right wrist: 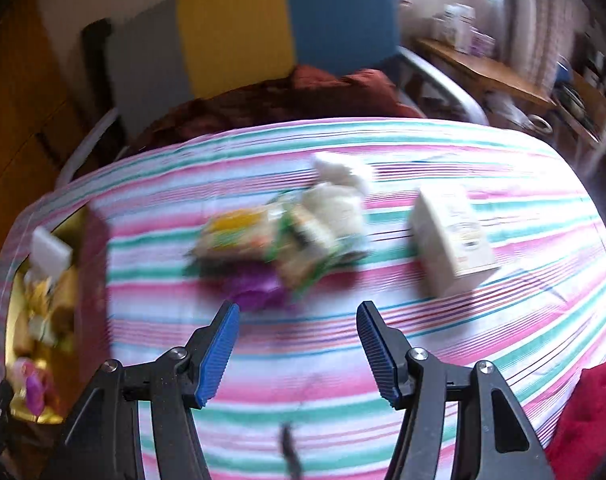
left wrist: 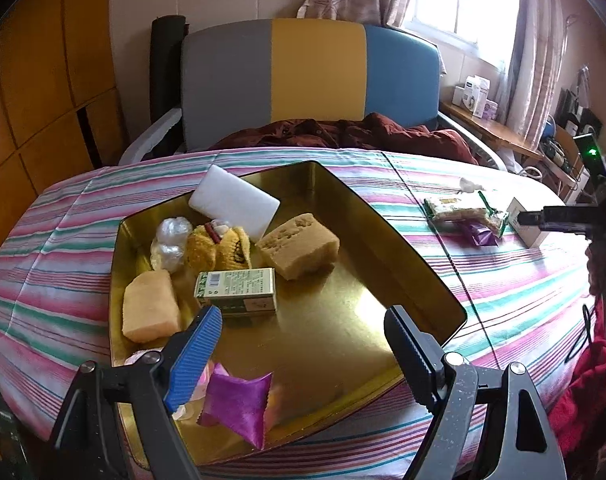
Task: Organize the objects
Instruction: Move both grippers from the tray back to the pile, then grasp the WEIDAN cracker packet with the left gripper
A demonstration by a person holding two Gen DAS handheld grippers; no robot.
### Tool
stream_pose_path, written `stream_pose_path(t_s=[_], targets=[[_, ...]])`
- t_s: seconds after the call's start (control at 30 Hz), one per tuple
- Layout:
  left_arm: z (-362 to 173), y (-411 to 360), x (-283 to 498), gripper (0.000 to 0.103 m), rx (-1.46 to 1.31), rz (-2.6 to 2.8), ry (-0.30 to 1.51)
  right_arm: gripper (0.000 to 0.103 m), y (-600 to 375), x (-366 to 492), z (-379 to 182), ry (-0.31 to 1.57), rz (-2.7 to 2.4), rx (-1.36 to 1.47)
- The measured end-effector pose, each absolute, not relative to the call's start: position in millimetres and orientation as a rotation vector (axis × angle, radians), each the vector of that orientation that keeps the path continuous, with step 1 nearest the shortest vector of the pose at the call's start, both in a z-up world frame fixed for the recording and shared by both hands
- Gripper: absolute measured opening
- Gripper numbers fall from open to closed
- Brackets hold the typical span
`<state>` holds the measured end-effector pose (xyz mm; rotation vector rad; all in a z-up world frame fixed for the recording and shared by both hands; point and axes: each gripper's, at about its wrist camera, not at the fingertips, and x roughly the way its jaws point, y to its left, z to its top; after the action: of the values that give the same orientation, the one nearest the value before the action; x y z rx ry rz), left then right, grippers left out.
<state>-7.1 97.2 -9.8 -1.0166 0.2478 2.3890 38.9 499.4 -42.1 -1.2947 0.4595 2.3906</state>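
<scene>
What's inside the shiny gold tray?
The gold tray holds two sponges, a white block, a green box, a yellow knitted thing, a crinkly clear bag and a purple packet. The hand-held gripper partly hides something pink.

Glossy gold metal tray (left wrist: 403, 240); matt striped cloth (left wrist: 503, 280); rough, porous sponge (left wrist: 299, 246); shiny purple wrapper (left wrist: 239, 404), perhaps foil.
</scene>
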Motion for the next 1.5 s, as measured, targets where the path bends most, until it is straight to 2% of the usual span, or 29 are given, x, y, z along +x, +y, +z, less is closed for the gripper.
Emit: stream_pose_path(t_s=[0.1,0.27,0.5,0.83,1.03,1.3,1.4,1.5], targets=[[-7.5,107.4,-7.0,0.084,-1.010,2.373,0.273,0.062,525.5,42.0,-53.5,0.520,2.345,-1.270],[-3.1,135.8,-11.2,0.087,-1.012,2.310,0.280,0.062,555.8,53.5,-82.7,0.767,2.254,-1.302],[7.4,199.8,-15.6,0.087,-1.015,2.156,0.259,0.062,557.2,57.1,-74.7,0.776,2.285,-1.270],[-10.4,293.5,-70.0,0.087,-1.376,1.862,-0.061,0.062,561.1,64.3,-61.9,0.815,2.331,-1.219],[-42.0,337.6,-100.7,0.087,-1.547,1.819,-0.161,0.062,557.8,66.5,-56.9,0.840,2.367,-1.208],[-92.4,364.9,-139.5,0.087,-1.818,1.736,-0.457,0.062,558.9,60.9,-59.2,0.872,2.387,-1.230],[-96.1,371.6,-148.2,0.090,-1.830,1.755,-0.508,0.062,557.6,60.0,-59.7,0.880,2.395,-1.238],[-88.3,383.5,-153.9,0.090,-1.790,1.814,-0.466,0.062,557.3,59.9,-60.2,0.888,2.400,-1.243]])
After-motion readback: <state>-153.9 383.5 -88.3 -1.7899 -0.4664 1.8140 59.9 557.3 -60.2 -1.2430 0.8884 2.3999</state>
